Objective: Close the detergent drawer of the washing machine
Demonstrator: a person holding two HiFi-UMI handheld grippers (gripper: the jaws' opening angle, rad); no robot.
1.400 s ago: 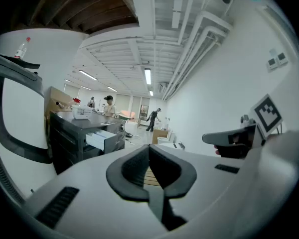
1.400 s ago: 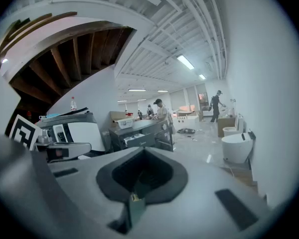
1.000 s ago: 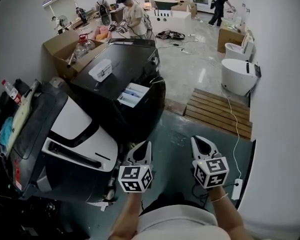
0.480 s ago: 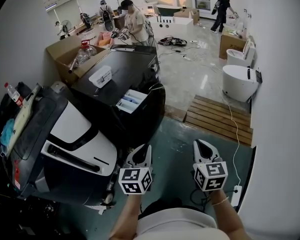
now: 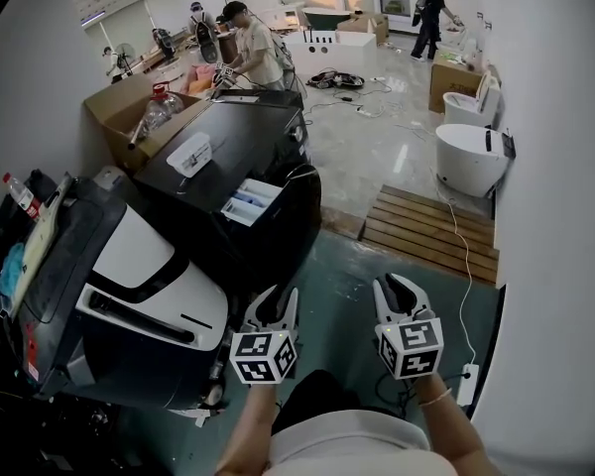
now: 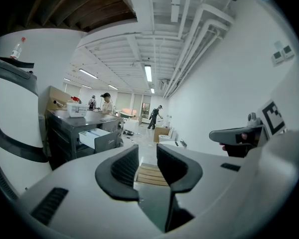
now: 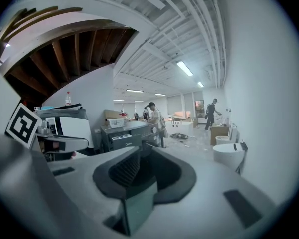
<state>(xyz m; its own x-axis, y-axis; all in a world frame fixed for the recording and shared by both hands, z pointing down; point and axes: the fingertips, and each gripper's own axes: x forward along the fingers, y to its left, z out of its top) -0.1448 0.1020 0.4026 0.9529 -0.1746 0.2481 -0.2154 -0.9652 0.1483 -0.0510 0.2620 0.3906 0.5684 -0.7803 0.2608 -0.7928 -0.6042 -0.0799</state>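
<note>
Wooden pallet [image 5: 431, 231] on the floor near a white toilet [image 5: 466, 152]; cardboard box [image 5: 119, 117] by the wall

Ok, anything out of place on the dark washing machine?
Yes: the detergent drawer stands pulled out of the dark washing machine's upper front, its white compartments exposed. A white box sits on the machine's top. Nothing looks spilled or damaged.

Open floor [image 5: 349, 266] leads fwd to washer front [image 5: 293, 221]; white appliance [image 5: 149, 266] crowds left, wall [image 5: 550, 266] right.
</note>
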